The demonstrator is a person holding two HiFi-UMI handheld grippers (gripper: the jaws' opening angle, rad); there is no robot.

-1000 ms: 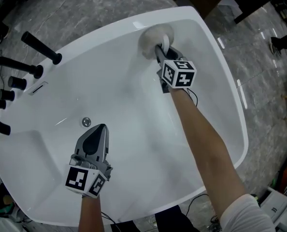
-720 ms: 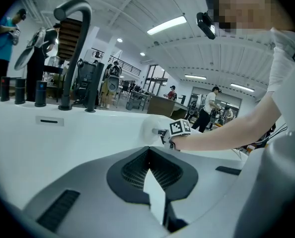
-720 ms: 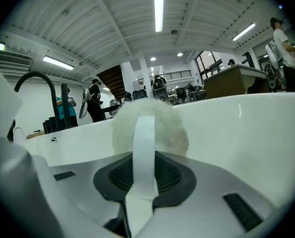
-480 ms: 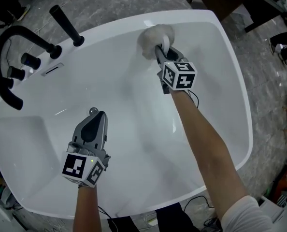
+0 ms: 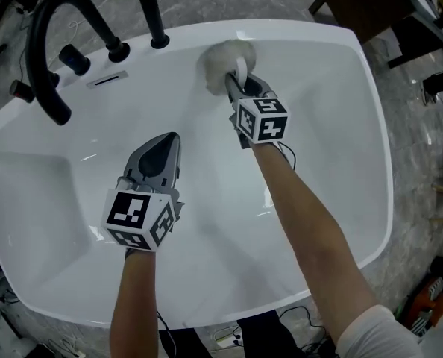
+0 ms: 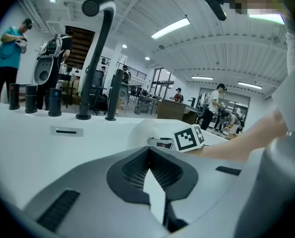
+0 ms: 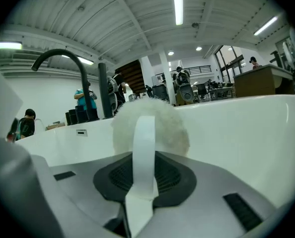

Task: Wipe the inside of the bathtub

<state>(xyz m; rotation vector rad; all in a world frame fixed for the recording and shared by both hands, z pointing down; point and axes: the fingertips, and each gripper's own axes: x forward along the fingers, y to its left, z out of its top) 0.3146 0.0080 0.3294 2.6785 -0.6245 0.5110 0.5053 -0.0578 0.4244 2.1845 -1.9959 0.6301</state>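
From the head view, the white bathtub point(image 5: 356, 125) fills most of the frame, set on a grey stone floor point(image 5: 423, 200). The right gripper point(image 5: 239, 88) reaches to the far end, and the fluffy white pad point(image 5: 225, 57) at its tip lies against the tub's sloping inner wall just under the rim. On the rim to the left of the pad stand an upright black handle point(image 5: 148, 10), a tall arched black faucet point(image 5: 46, 47) and black knobs point(image 5: 72, 58), near the pad but not touching it. A dark overflow slot point(image 5: 107, 79) sits below them. The left gripper point(image 5: 165, 142) hangs over the middle of the tub, beside the right forearm point(image 5: 303, 207) and apart from it. In the left gripper view, the left gripper point(image 6: 148, 151) has its jaws brought together at the tips with nothing between them. Beyond them are the tub wall point(image 6: 33, 148), the slot point(image 6: 68, 131), the faucet point(image 6: 103, 43) and the handle point(image 6: 112, 95). The right gripper's marker cube point(image 6: 189, 138) is there too, with the pad point(image 6: 143, 129) just behind it. Several people point(image 6: 8, 53) stand in the workshop beyond. In the right gripper view, the right gripper point(image 7: 143, 157) is closed on a white strap point(image 7: 144, 143) that loops back from the pad point(image 7: 167, 128), so the pad rides just ahead of the jaws. The tub wall point(image 7: 247, 128) rises to the right, and the faucet point(image 7: 63, 56) arches over the rim at left, where a person point(image 7: 24, 125) stands behind.
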